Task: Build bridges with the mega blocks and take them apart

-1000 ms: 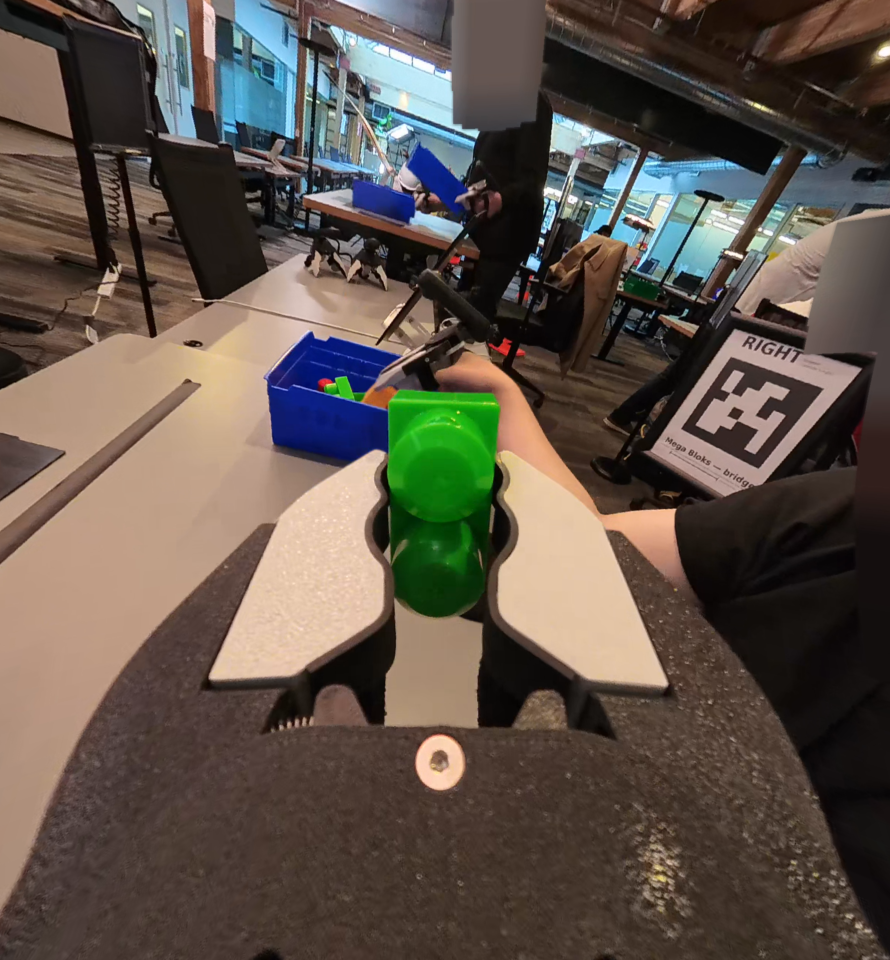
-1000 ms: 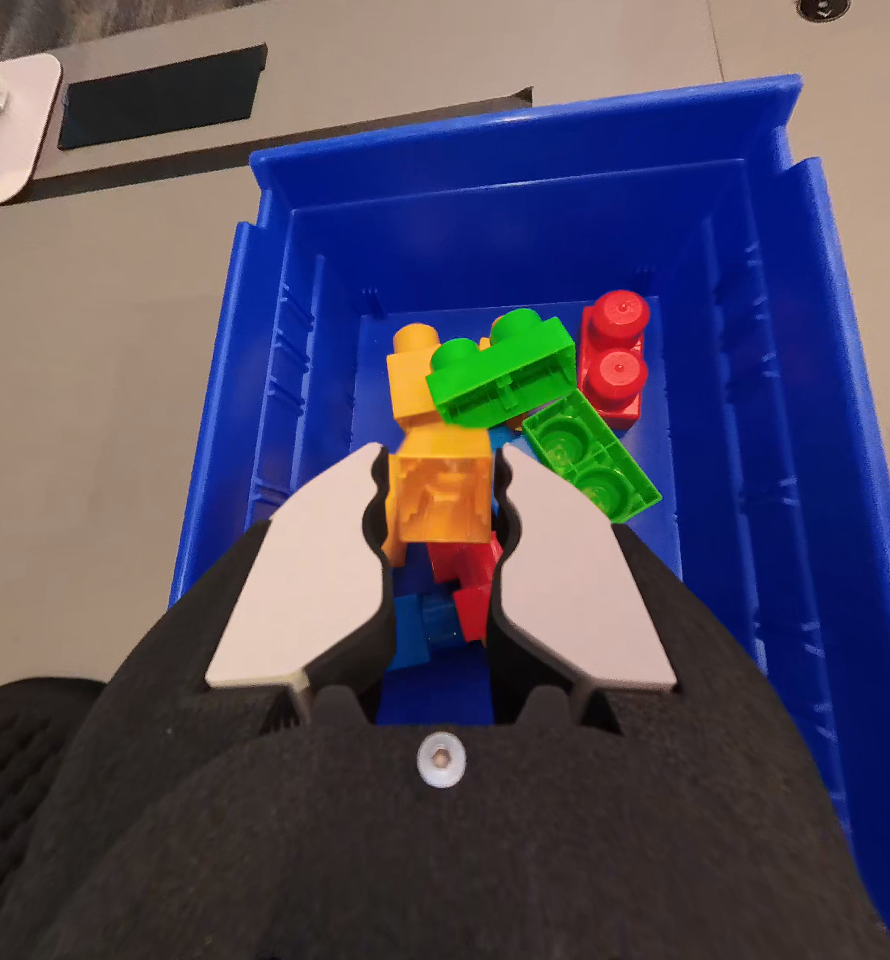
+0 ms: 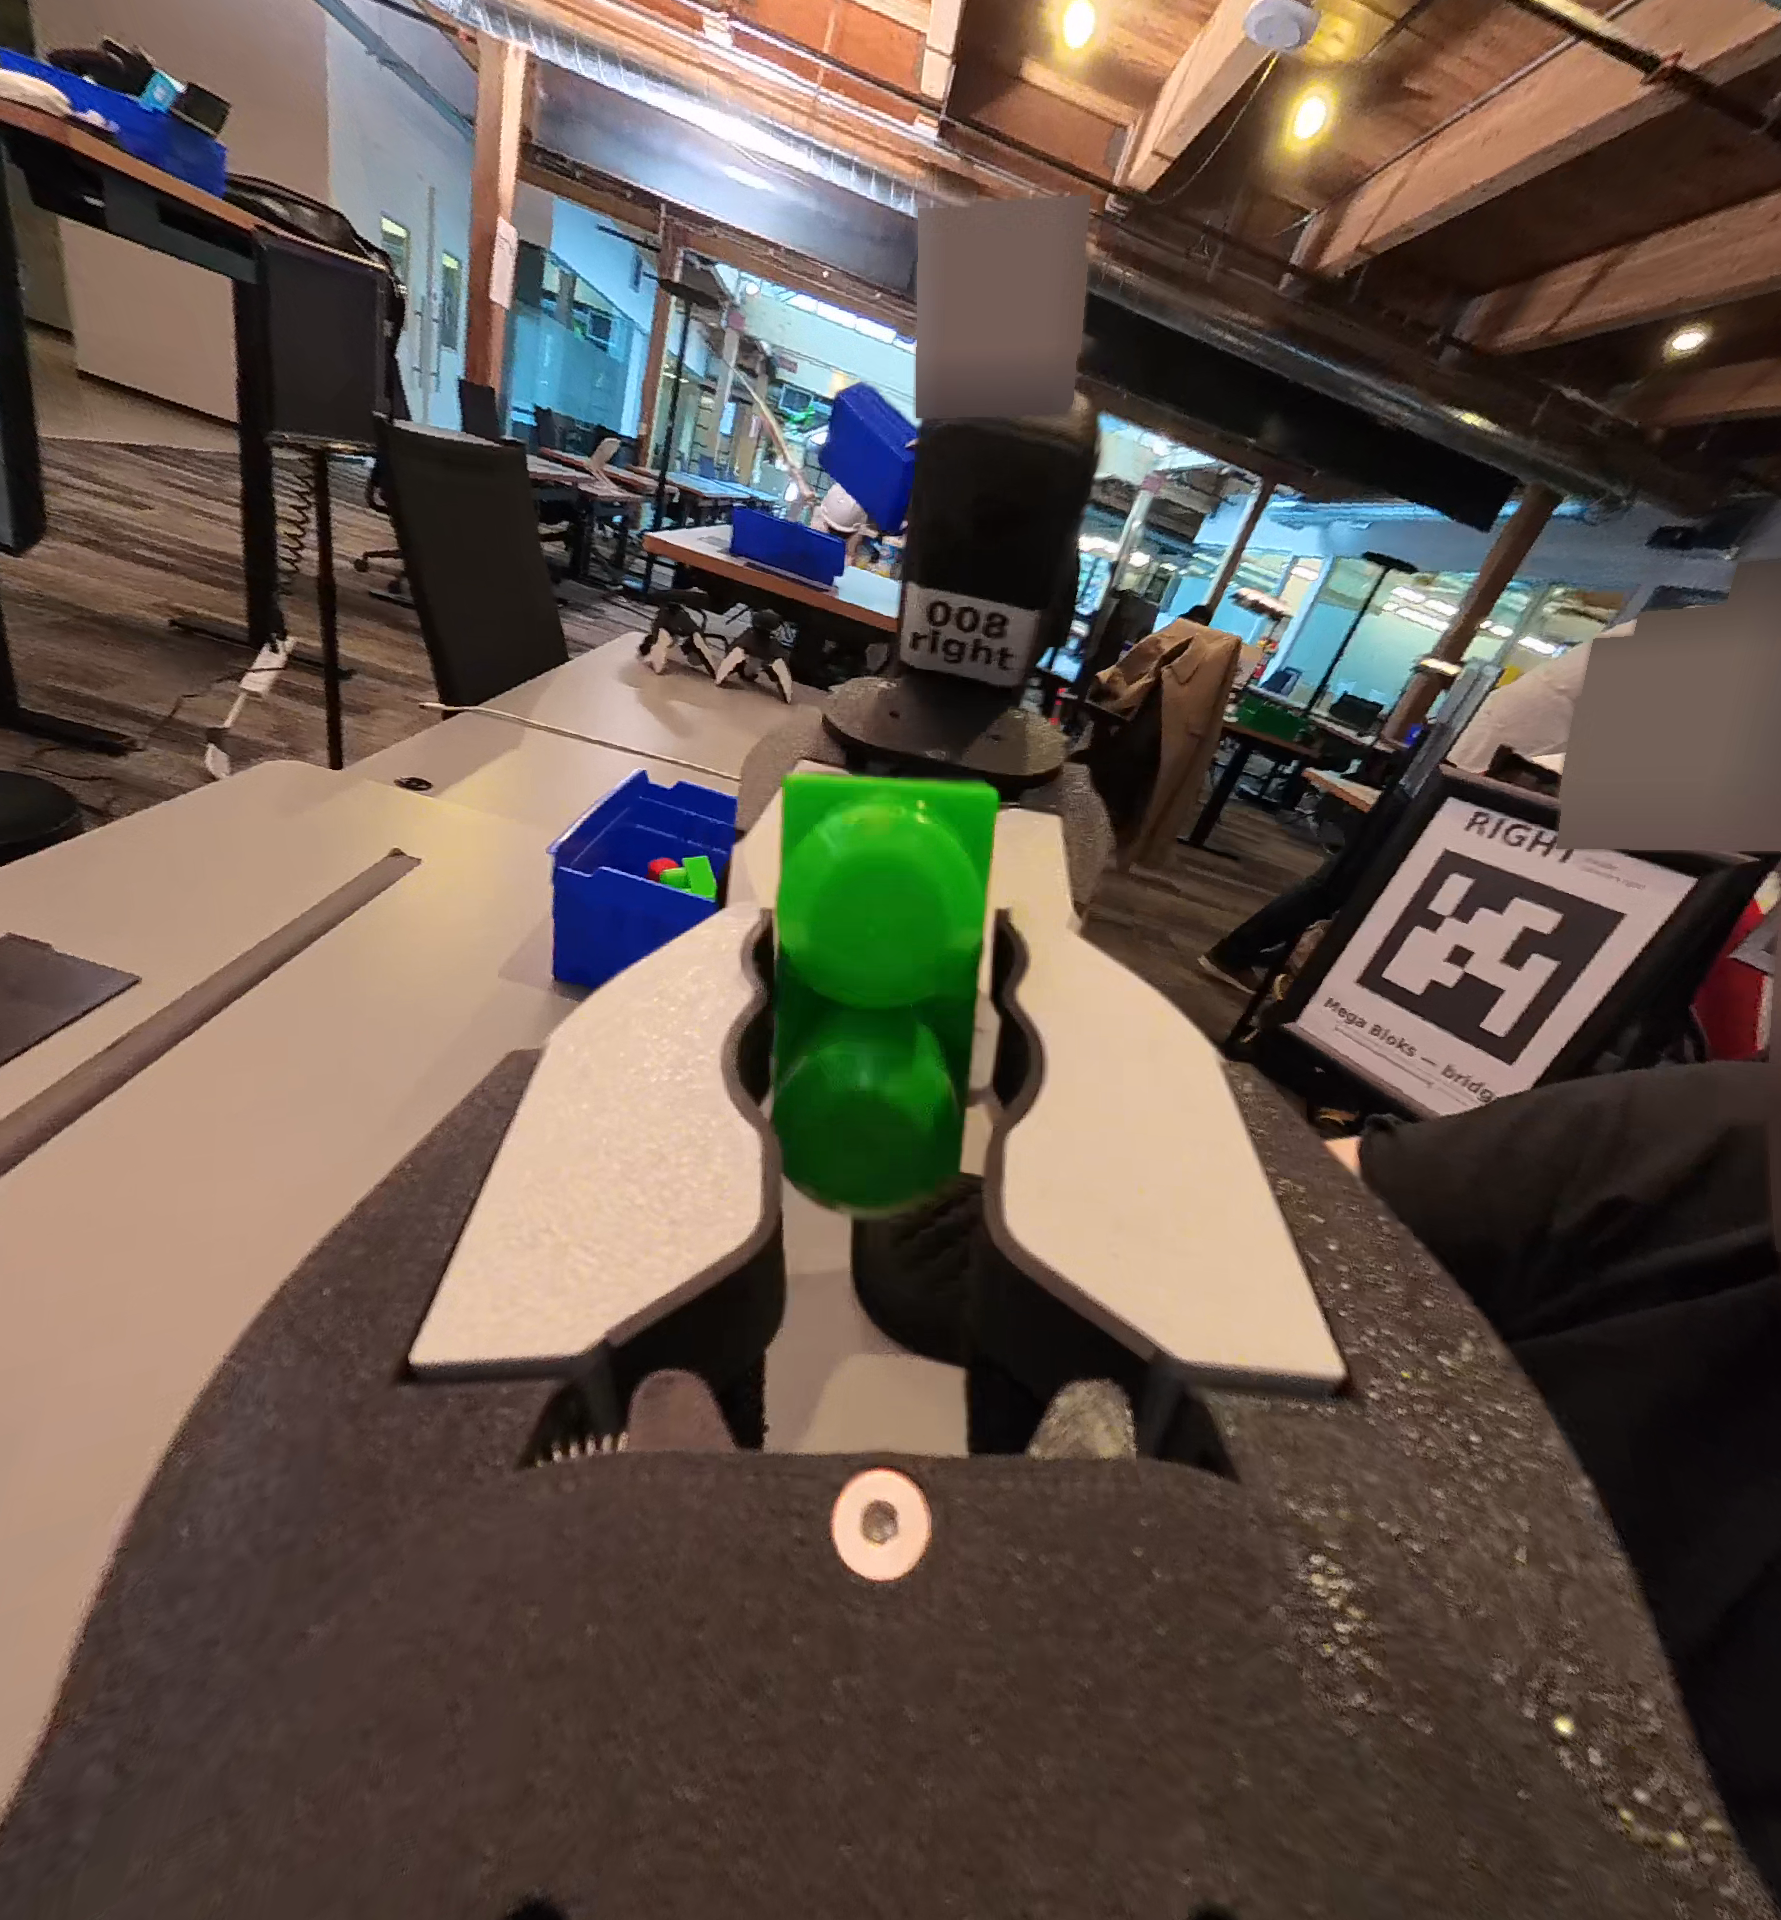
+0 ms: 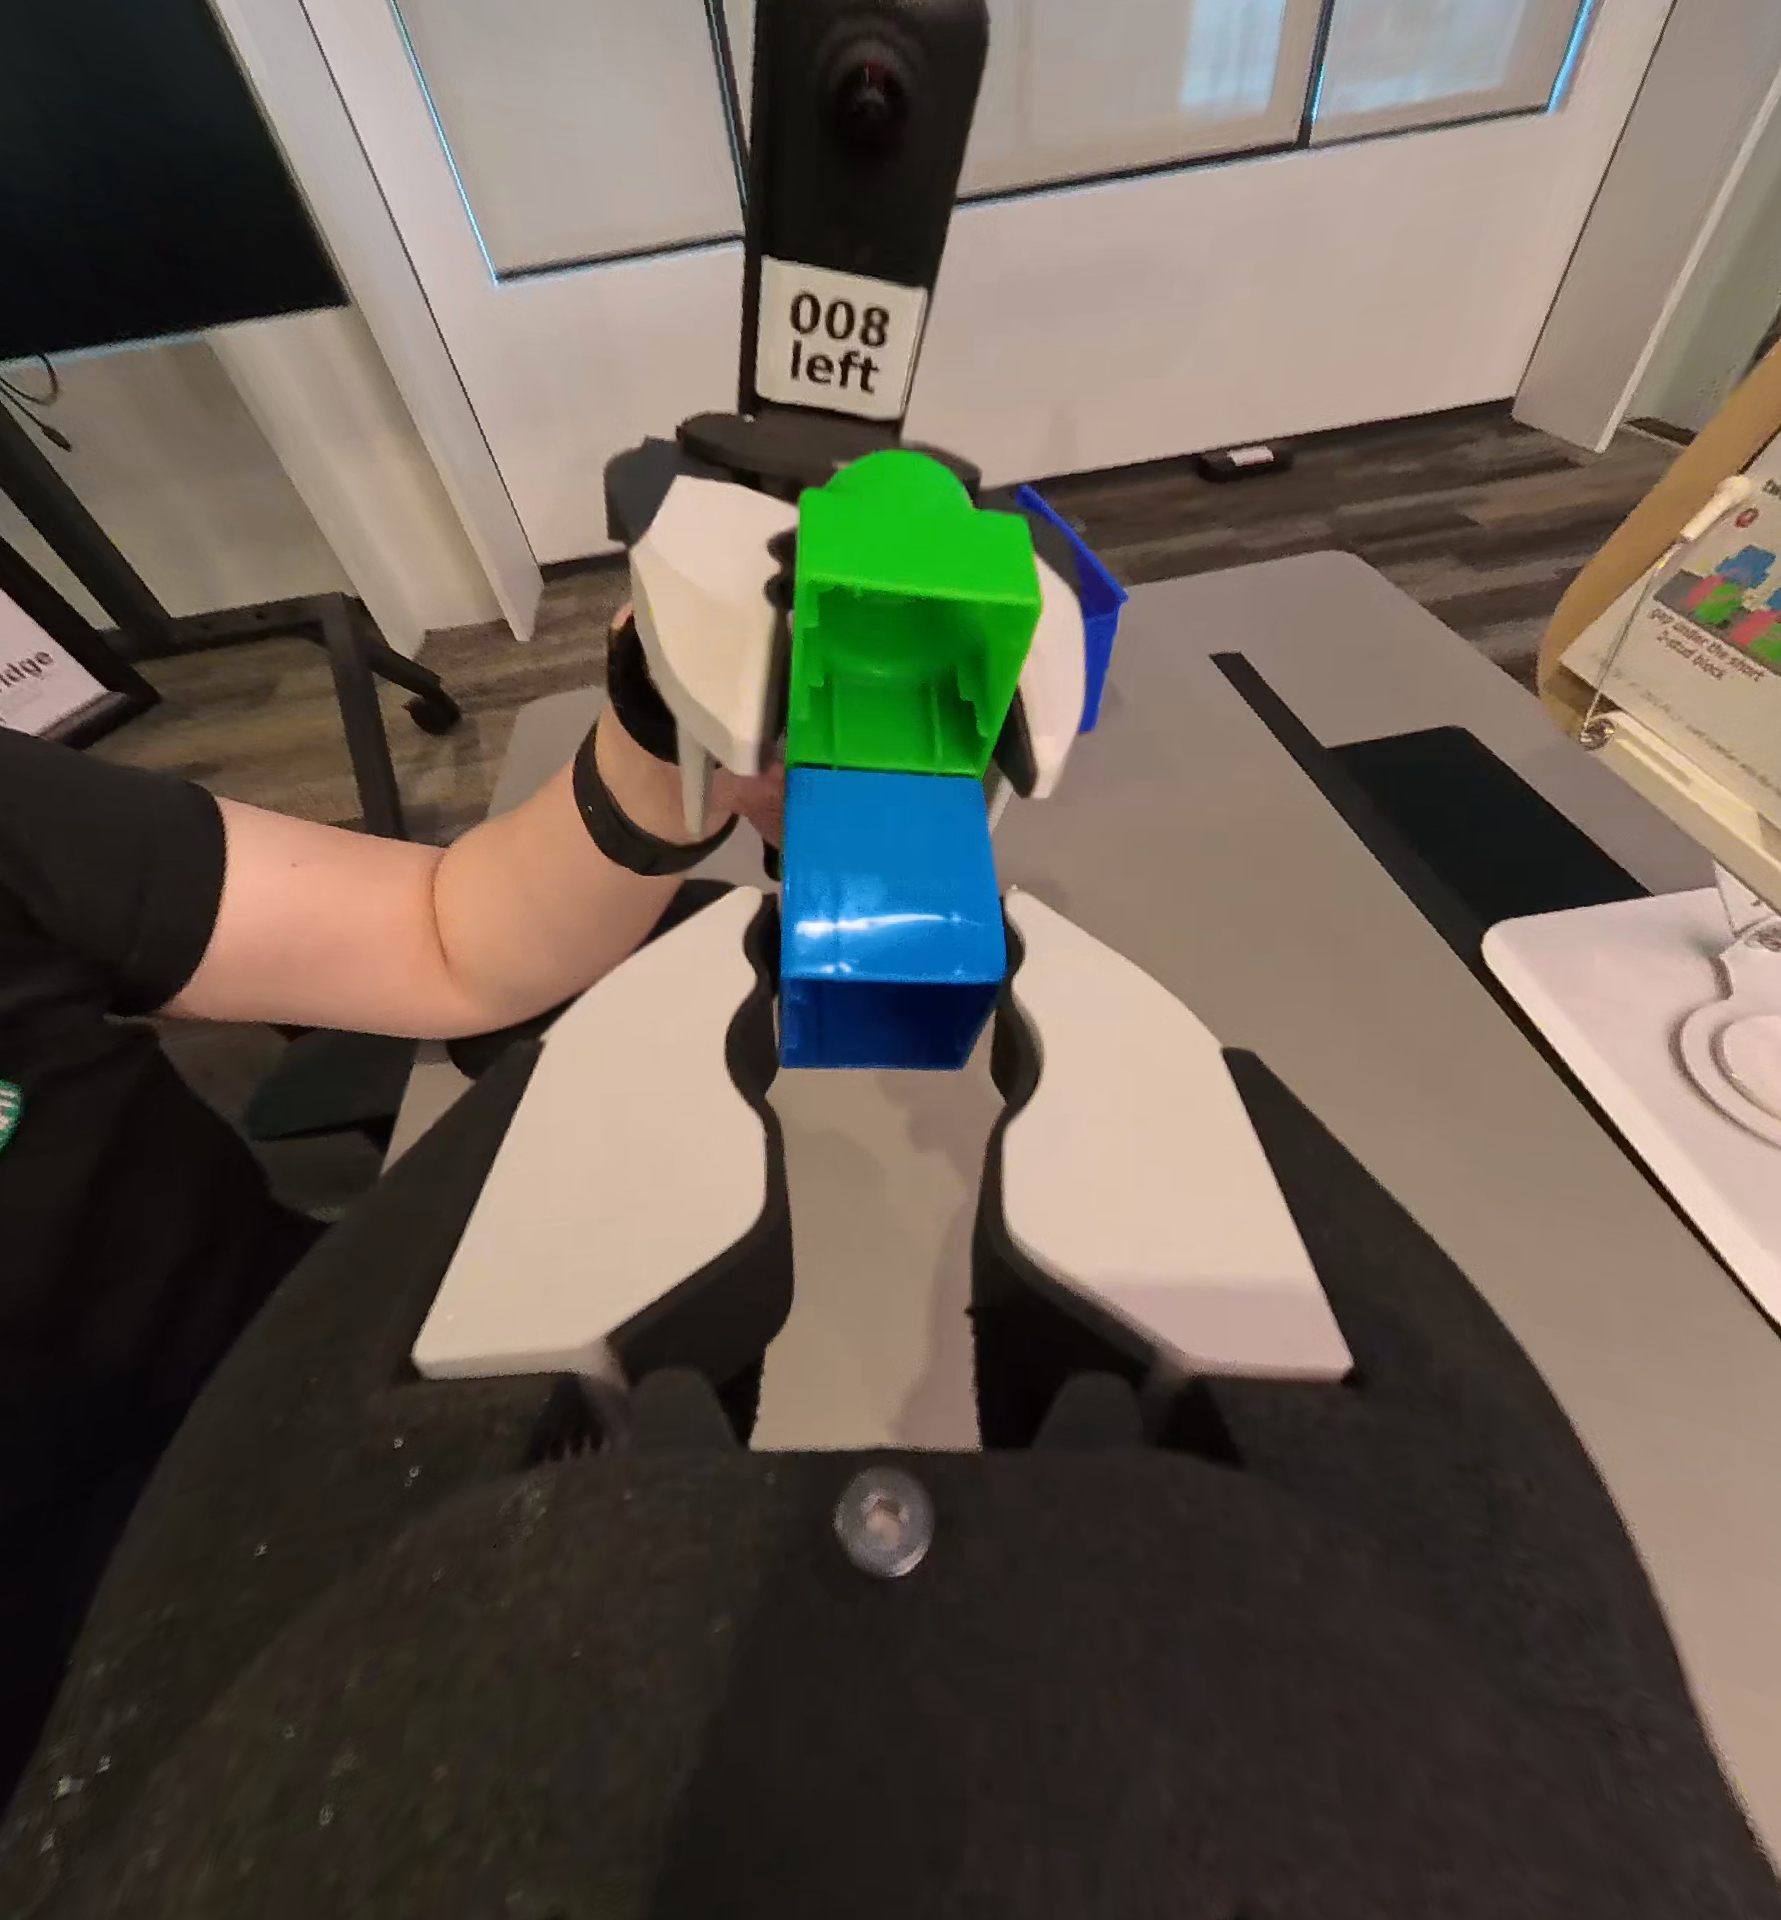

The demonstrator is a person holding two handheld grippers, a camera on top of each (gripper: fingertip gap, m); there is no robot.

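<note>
Grey table (image 3: pixel 190 1195) under both views, in an open office with wooden ceiling beams and glass walls behind.

Left claw (image 3: pixel 870 997): narrowed, gripping the green block (image 3: pixel 881 987) at frame centre, fingers pressed to both its sides. Two round studs facing the camera, one above the other, glossy bright green. Seen from the right wrist view as the left claw (image 4: pixel 901 634) at upper centre, gripping the same green block (image 4: pixel 912 623), hollow underside turned toward the camera, one stud showing on top.

Right claw (image 4: pixel 886 966): narrowed, gripping the blue block (image 4: pixel 886 935) between its fingertips at frame centre. Smooth glossy blue side up, open hollow end facing the camera. Top edge of the blue block touching the lower edge of the green block, the two held end to end above the table; whether pressed together cannot be told. Both claws pointing at each other, tips nearly meeting. Right claw mostly hidden behind the green block in the left wrist view, only its white fingers and black camera post with a white label showing.

Blue bin (image 3: pixel 626 894) on the table at centre left of the left wrist view, red and green blocks inside. Framed sign with a black-and-white marker (image 3: pixel 1488 956) at right. Instruction card on a white stand (image 4: pixel 1717 623) at right edge of the right wrist view. Person's forearm with a black wristband (image 4: pixel 616 821) at left, holding the left claw.
</note>
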